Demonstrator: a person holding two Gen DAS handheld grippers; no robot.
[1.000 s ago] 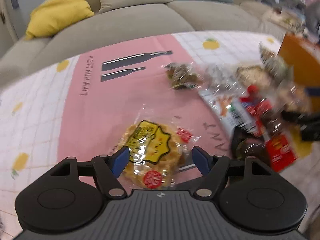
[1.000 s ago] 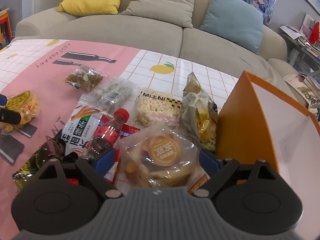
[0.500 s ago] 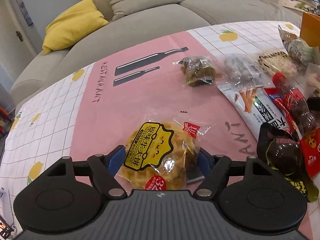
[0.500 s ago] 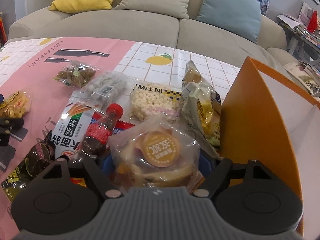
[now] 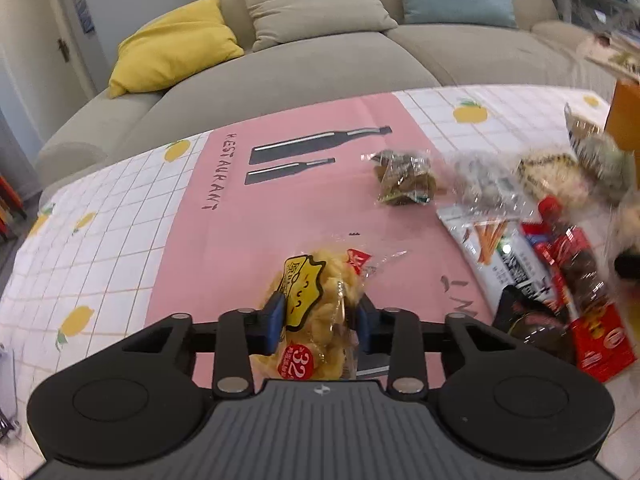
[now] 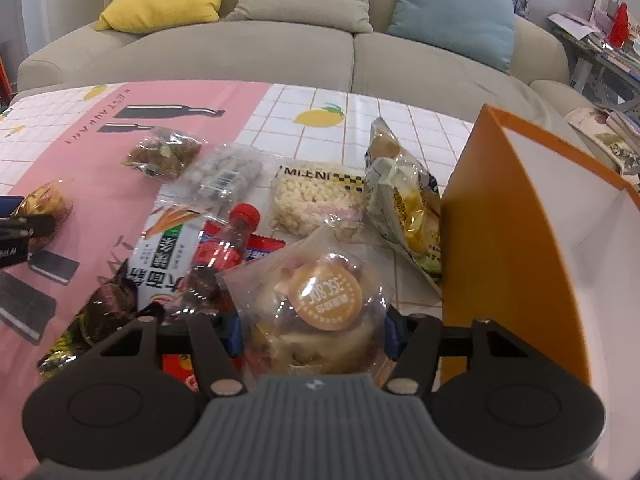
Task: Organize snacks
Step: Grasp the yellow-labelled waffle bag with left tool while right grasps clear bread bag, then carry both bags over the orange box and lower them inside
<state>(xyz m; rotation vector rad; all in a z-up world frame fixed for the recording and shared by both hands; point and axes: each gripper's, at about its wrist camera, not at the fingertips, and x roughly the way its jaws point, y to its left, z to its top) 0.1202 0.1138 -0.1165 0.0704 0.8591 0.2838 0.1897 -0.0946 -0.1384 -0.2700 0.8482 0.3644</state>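
Observation:
A yellow waffle packet [image 5: 316, 280] with a red price sticker lies on the pink tablecloth, also visible in the right wrist view [image 6: 44, 200]. My left gripper [image 5: 320, 320] is closing on it; its blue pads press both sides and the wrapper is crumpled upward. A clear pastry bag [image 6: 326, 296] with a round brown sticker sits between the pads of my right gripper [image 6: 314, 334], whose jaws are closing and touch both sides of the bag. Right beside that gripper stands an open orange box [image 6: 500, 240] with a white inside.
Snacks crowd the table: cola bottle [image 6: 224, 252], puffed-snack pack [image 6: 316, 196], yellow-green bag [image 6: 404, 208] leaning on the box, white candy bag [image 6: 224, 176], nut bag [image 6: 164, 154], stick-snack pack [image 6: 164, 252], dark packet [image 6: 100, 312]. A sofa [image 6: 280, 52] runs behind the table.
Both grippers' jaws have narrowed. The left pads now squeeze the waffle packet, which has bunched up between them. The right pads have come in against the pastry bag.

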